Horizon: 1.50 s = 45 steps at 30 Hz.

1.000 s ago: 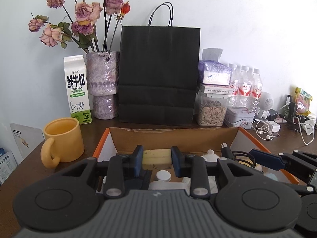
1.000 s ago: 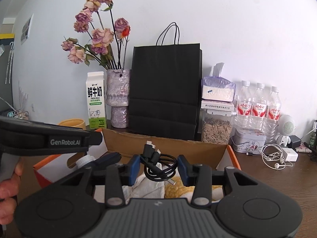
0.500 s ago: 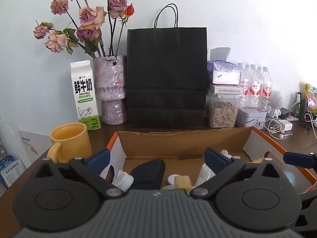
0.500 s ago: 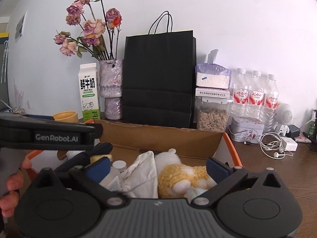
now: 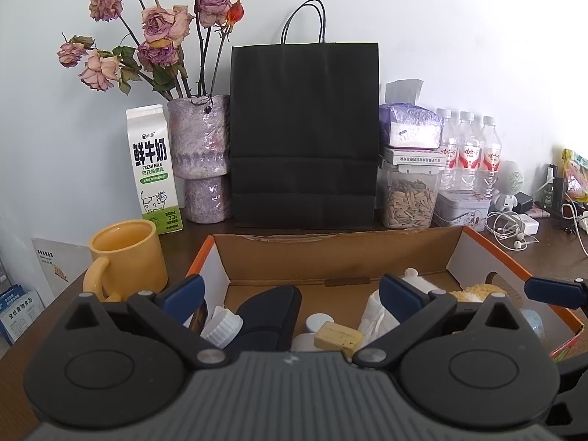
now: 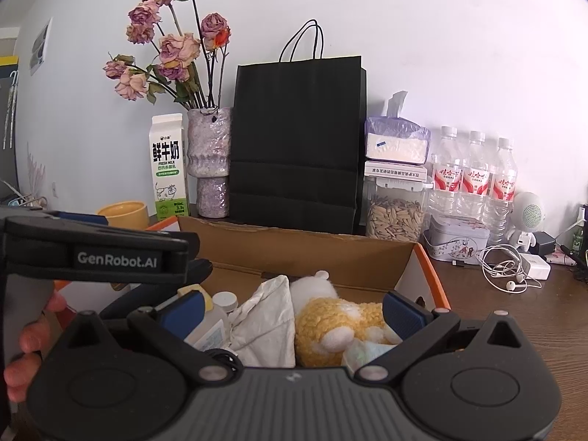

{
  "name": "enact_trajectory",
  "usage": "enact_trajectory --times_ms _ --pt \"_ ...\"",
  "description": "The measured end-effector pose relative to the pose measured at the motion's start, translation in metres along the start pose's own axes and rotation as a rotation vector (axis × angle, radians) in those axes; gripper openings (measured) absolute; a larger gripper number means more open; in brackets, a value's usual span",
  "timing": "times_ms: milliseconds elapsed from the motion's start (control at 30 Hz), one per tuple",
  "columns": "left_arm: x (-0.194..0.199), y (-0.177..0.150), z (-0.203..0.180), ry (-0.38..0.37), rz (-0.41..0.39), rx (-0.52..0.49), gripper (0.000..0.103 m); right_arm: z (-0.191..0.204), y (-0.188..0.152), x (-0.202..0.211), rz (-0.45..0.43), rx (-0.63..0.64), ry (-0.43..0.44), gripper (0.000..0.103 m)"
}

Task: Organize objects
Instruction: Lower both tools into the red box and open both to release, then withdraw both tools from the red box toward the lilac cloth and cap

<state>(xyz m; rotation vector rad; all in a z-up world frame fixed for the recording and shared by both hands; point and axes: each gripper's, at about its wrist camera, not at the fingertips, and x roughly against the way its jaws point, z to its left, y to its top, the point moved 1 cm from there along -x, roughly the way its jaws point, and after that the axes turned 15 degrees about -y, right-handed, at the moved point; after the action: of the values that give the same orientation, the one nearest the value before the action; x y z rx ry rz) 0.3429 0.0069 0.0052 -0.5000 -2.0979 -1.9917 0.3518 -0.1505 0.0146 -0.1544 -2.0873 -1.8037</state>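
Observation:
An open cardboard box with orange edges sits on the brown table right in front of both grippers. In it lie a dark case, a white-capped bottle, a yellow block and a white cloth pouch. My left gripper is open above them and holds nothing. The right wrist view shows the box with a yellow-and-white plush toy, the pouch and a black cable low down. My right gripper stands open over the toy, empty. The left gripper is at its left, held by a hand.
Behind the box stand a black paper bag, a vase of dried roses, a milk carton, a seed jar, water bottles and a tin. A yellow mug sits left; earphones lie right.
Both grippers have opened wide. The black cable that hung between the right fingers has dropped into the box. The yellow block that was between the left fingers now lies in the box.

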Motion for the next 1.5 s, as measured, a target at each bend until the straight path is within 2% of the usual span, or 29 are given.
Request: enact_trajectory --times_ms 400,700,967,1167,1500 --pt "0.028 -0.004 0.005 -0.005 0.002 0.022 0.103 -0.013 -0.008 0.030 -0.017 0.006 0.015 0.103" --pt "0.065 -0.017 0.002 -0.025 0.018 0.030 0.103 -0.017 -0.029 0.061 0.032 0.030 0.057 0.103" --pt "0.095 -0.041 0.011 0.000 0.070 0.038 0.103 -0.016 -0.061 0.082 0.138 0.067 0.140 0.103" --pt "0.116 -0.055 0.019 0.025 0.100 0.046 0.103 -0.017 -0.068 0.089 0.178 0.041 0.212 0.103" --pt "0.137 -0.066 0.023 0.045 0.121 0.058 0.103 -0.011 -0.075 0.062 0.297 -0.023 0.312 0.103"
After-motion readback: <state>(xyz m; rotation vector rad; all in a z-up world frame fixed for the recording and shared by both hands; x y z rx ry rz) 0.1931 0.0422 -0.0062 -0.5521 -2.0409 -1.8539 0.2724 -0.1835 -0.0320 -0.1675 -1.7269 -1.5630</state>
